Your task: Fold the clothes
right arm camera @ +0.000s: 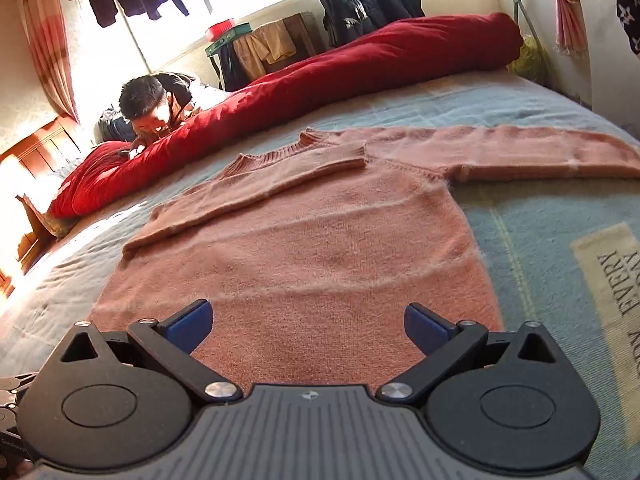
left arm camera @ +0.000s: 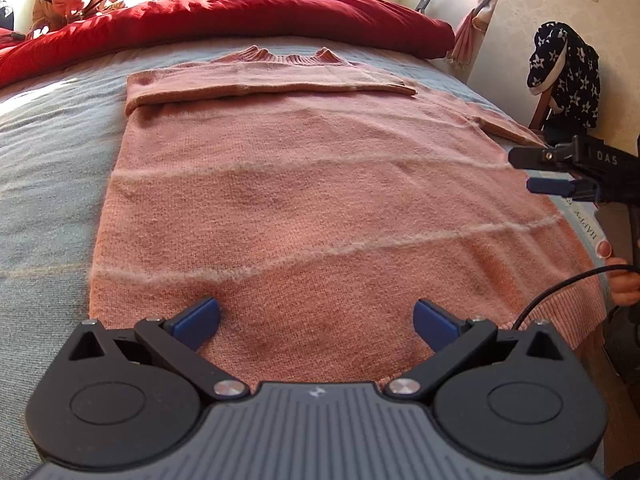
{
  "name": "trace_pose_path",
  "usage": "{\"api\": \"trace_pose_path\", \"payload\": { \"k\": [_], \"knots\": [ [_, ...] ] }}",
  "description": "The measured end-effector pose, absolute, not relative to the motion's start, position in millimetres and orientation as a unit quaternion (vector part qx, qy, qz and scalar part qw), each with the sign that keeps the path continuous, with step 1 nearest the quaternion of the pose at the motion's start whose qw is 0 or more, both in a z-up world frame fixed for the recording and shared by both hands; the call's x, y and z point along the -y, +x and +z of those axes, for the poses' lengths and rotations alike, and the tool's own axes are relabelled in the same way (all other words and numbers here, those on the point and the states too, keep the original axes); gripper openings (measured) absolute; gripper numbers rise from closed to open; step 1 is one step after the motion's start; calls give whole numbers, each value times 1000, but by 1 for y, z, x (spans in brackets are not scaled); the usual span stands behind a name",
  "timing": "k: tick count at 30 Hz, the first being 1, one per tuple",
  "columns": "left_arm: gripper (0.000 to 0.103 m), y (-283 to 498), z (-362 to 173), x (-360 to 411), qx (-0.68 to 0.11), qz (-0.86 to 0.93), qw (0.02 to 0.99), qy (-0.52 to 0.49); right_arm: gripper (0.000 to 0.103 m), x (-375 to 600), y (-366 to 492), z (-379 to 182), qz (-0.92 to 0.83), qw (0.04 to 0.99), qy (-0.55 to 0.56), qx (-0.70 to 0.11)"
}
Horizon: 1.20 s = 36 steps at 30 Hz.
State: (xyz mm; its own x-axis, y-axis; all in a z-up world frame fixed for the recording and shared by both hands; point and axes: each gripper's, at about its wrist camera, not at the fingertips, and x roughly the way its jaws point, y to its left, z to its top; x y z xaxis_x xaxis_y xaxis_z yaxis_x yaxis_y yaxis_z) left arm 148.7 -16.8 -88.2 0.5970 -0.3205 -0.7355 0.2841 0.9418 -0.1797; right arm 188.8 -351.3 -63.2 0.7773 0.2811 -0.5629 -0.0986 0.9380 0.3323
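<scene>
A pink knit sweater (left arm camera: 296, 184) with thin pale stripes lies flat on the bed, collar far from me. Its left sleeve (left arm camera: 260, 80) is folded across the chest; its right sleeve (right arm camera: 540, 152) lies stretched out to the right. My left gripper (left arm camera: 316, 320) is open and empty over the sweater's hem. My right gripper (right arm camera: 308, 322) is open and empty over the hem on the right part; it also shows in the left wrist view (left arm camera: 536, 172) at the sweater's right edge.
The bed has a grey-blue blanket (left arm camera: 48, 168) with a printed label (right arm camera: 612, 276). A red duvet (left arm camera: 224, 20) is bunched along the far side, a person (right arm camera: 148, 108) leaning on it. A chair with a star-patterned garment (left arm camera: 564, 68) stands right of the bed.
</scene>
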Motion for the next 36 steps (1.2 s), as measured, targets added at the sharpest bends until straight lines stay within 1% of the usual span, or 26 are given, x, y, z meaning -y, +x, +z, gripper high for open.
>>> {"api": "trace_pose_path", "payload": {
  "k": [7,12,15,18,21,25,29,31,36],
  "knots": [
    [102,161,-78,23,-413,-162,896,-28,103,351,184,-94,114,924,163,-328],
    [102,174,-76,37,-405,-178,896,-33,103,363,177,-93,121,920,183,-325],
    [102,179,-84,51,-422,-177,889,-14,103,367,178,-91,126,916,193,-329],
    [102,181,-81,62,-423,-176,889,9,103,376,181,-85,131,907,217,-335],
    [102,186,-73,66,-414,-196,889,-4,103,397,185,-78,124,901,251,-331],
    [102,195,-70,78,-413,-215,885,-8,103,447,196,-66,83,906,286,-302],
    [102,205,-81,88,-435,-219,873,-20,103,515,214,-65,16,895,361,-262],
    [102,206,-85,92,-435,-214,875,-9,103,551,224,-71,-16,878,414,-242],
    [102,211,-87,93,-434,-207,877,-9,103,629,244,-110,-67,802,567,-178]
  ]
}}
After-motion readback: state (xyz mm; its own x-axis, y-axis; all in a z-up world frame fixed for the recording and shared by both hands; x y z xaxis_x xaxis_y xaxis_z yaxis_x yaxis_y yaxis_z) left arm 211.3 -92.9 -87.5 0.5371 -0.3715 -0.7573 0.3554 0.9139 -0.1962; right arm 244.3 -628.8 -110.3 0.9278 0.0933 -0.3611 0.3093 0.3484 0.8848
